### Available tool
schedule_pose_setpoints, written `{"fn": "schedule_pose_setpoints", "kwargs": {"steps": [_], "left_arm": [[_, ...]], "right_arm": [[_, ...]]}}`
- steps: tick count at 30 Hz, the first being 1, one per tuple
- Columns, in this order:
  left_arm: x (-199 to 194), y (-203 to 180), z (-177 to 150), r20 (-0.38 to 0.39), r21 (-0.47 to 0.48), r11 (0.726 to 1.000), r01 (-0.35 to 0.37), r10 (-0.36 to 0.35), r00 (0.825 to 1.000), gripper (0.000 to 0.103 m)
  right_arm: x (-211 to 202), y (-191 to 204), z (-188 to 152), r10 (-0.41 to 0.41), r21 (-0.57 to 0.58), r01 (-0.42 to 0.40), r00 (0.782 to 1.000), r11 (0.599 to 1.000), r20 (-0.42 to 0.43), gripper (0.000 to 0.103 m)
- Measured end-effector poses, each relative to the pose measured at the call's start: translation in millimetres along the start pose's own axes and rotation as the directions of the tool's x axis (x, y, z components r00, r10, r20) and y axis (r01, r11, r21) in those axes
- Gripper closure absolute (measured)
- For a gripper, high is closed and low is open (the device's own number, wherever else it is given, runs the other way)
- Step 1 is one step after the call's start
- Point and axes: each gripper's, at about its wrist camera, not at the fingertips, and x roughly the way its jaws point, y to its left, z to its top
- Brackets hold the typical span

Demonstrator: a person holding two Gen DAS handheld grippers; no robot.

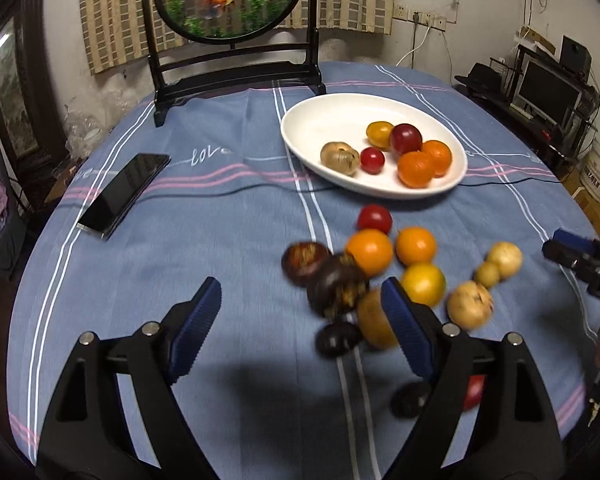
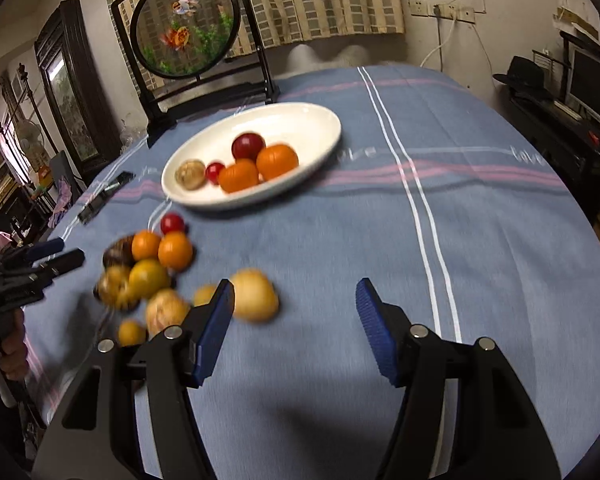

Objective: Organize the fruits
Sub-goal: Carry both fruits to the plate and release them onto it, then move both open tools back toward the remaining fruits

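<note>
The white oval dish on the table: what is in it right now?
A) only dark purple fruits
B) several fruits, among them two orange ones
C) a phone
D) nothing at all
B: the white dish holds a handful of fruits, including two orange fruits side by side, plus red, yellow and brownish ones.

Fruit in a dish and fruit loose on the table, between two sets of tongs.

The dish sits beyond both grippers, holding a cluster of fruit. A loose pile of fruit lies on the tablecloth nearer, ahead-right of the left gripper and ahead-left of the right gripper. A phone lies far left; a framed screen stands behind the dish.
</note>
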Motion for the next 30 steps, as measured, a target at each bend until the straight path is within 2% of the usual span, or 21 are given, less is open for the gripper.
{"fn": "schedule_pose_setpoints", "kwargs": {"steps": [5, 11, 30], "left_arm": [[-18, -2, -22, 0.0, -0.008, 1.0, 0.028, -0.028, 1.0, 0.017], [-10, -11, -43, -0.058, 0.015, 0.999, 0.036, -0.036, 0.998, 0.017], [-13, -23, -68, -0.113, 0.077, 0.992, 0.099, -0.09, 0.99, 0.017]], "right_arm": [[-10, 2, -24, 0.017, 0.005, -0.017, 1.0, 1.0, -0.018, 0.039], [-13, 10, -37, 0.037, -0.015, -0.038, 0.998, 0.999, -0.041, 0.039], [-9, 13, -44, 0.043, -0.021, -0.045, 0.997, 0.999, -0.069, 0.039]]}}
